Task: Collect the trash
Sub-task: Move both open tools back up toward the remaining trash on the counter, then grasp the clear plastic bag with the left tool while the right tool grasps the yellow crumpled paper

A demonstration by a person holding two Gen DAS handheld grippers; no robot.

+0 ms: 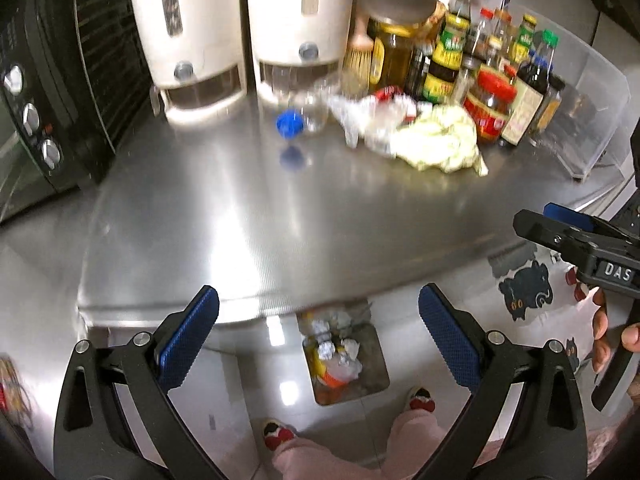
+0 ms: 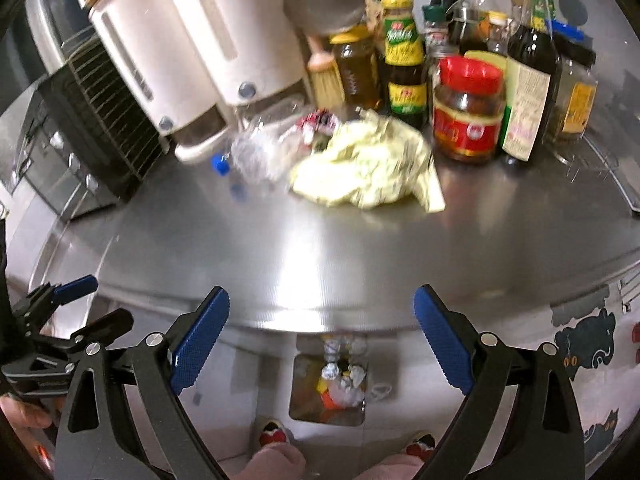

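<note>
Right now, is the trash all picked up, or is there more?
Some is done: crumpled wads already sit in the bin on the floor. Nothing is in hand; the left claw and right claw are open and empty. Left on the counter: yellow wrapper, clear bottle and red packet.

A home kitchen: steel counter (image 1: 248, 216), sauce bottles (image 2: 404, 60), what looks like a toaster oven (image 1: 48, 92), white dispensers (image 1: 192, 32).

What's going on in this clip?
A person stands at a steel counter holding two tongs. Left tongs and right tongs are both open and empty, hovering at the counter's near edge. A yellow wrapper, crumpled plastic and a clear bottle lie uncollected by the condiment jars. The bin on the floor already holds trash.
</note>
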